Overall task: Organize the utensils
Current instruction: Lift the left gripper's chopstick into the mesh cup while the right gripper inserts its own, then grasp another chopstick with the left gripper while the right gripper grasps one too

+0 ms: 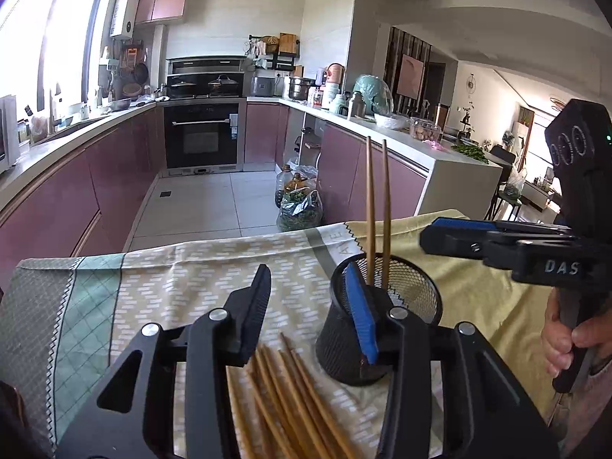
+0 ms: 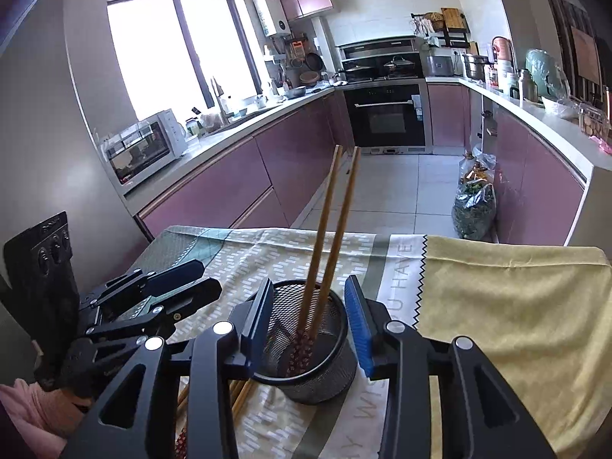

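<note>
bamboo chopsticks (image 1: 283,394) lie loose under the left gripper (image 1: 310,306), jaws part-open, empty; right gripper (image 2: 310,317) likewise.

A black wire-mesh cup (image 2: 306,348), matt metal, stands on a soft woven cloth (image 2: 497,306) with printed patterns and a plain yellow part. Two smooth wooden chopsticks (image 2: 325,237) stand in it; more of the same pale wood (image 1: 290,394) lie on the cloth. Both grippers (image 1: 311,310) (image 2: 306,325) are matt black plastic with shiny metal pins and ribbed blue pads (image 2: 359,329). Glossy floor tiles (image 1: 214,199) lie beyond.
</note>
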